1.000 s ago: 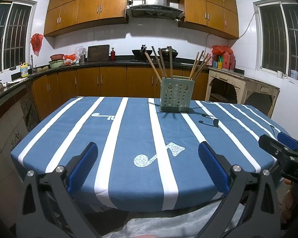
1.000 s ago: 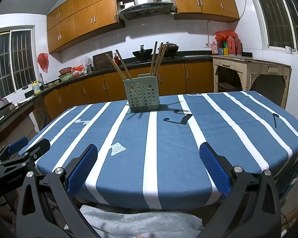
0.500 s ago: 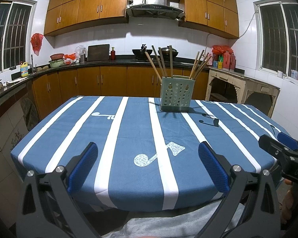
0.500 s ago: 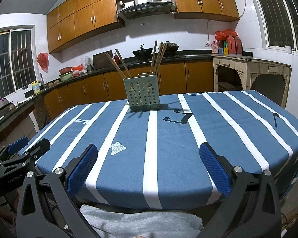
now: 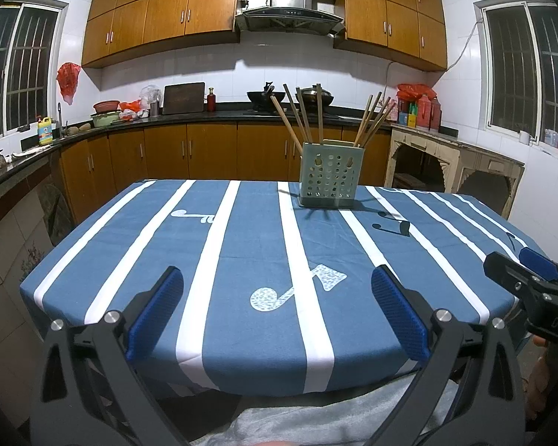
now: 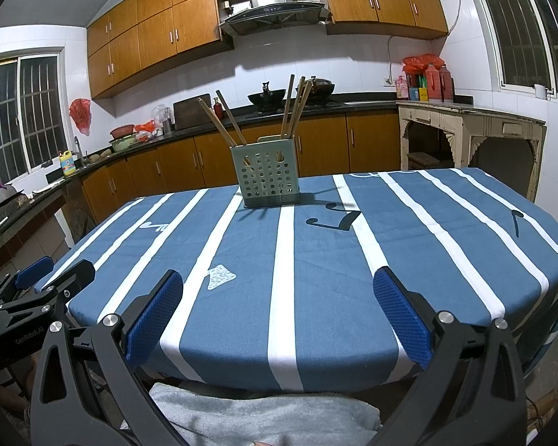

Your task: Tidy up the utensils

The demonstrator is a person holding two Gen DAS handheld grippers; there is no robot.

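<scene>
A pale green perforated utensil holder [image 5: 331, 174] stands at the far side of the table [image 5: 241, 245], which has a blue cloth with white stripes. It also shows in the right wrist view [image 6: 266, 174]. Several wooden chopsticks [image 5: 301, 115] stand upright in it in two bunches. My left gripper [image 5: 277, 308] is open and empty at the near table edge. My right gripper [image 6: 279, 312] is open and empty at the near edge too. Each gripper shows in the other's view: the right one [image 5: 532, 282], the left one [image 6: 44, 278].
Kitchen counters with wooden cabinets [image 5: 167, 148] run along the back and left walls behind the table. A worn white cabinet [image 5: 454, 163] stands at the right. A grey towel [image 6: 260, 416] lies below the near table edge.
</scene>
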